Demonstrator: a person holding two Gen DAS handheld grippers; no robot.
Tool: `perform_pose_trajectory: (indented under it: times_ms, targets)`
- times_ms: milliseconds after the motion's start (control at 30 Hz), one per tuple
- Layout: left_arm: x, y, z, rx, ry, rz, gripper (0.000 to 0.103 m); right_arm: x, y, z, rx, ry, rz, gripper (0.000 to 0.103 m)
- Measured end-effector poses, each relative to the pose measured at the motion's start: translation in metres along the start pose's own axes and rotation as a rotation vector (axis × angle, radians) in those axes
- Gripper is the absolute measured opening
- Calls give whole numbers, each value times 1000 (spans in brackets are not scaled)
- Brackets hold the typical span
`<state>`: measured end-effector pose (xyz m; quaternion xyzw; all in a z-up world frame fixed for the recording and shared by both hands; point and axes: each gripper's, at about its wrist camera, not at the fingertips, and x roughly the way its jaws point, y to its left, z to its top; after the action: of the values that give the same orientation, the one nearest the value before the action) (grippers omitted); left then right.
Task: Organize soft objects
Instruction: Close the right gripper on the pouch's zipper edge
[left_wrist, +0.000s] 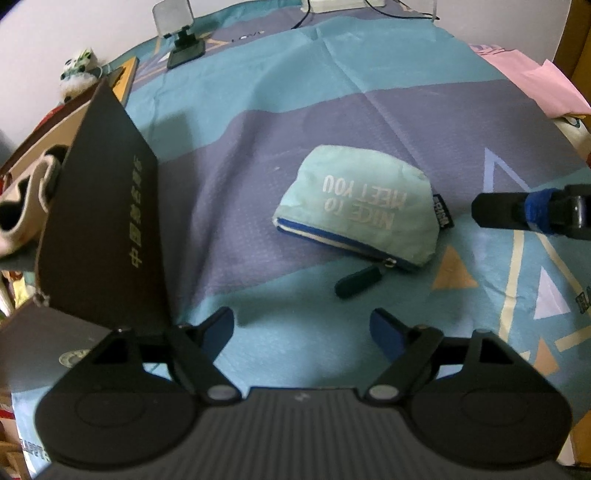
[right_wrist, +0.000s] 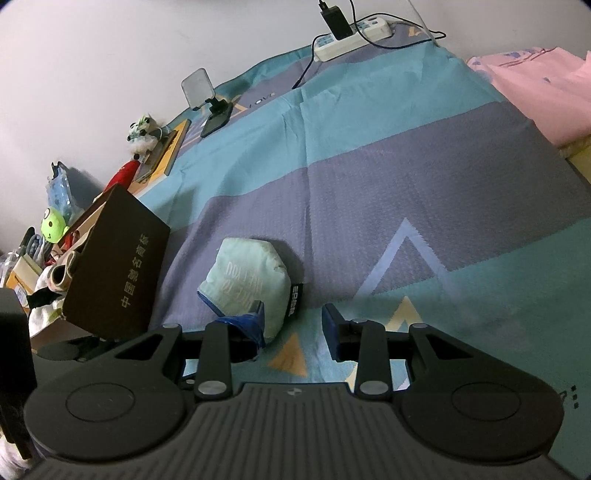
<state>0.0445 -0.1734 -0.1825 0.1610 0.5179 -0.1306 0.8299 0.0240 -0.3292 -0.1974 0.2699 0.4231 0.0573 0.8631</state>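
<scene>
The pale green pouch (left_wrist: 356, 206) on the bed is judged soft, light and crushable, best pinched at its rounded top. The left claw (left_wrist: 302, 328) is spread apart and empty; the right claw (right_wrist: 291, 326) is parted with nothing gripped.

Dim indoor light, bluish cast, soft shadows, fisheye-bent edges, dark corners, slight blur

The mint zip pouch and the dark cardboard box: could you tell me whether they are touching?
Apart. The left wrist view shows a strip of bare bedsheet between the mint zip pouch and the dark cardboard box; the right wrist view shows the same gap.
</scene>
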Motion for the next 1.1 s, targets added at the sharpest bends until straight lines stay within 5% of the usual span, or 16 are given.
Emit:
perform_pose_trajectory:
  times_ms: [833, 1100]
  targets:
    - [15, 6, 8, -27, -34, -123, 85, 60, 9, 29, -63, 47, 56, 18]
    - [19, 8, 17, -31, -67, -162, 85, 62, 6, 23, -67, 43, 146, 15]
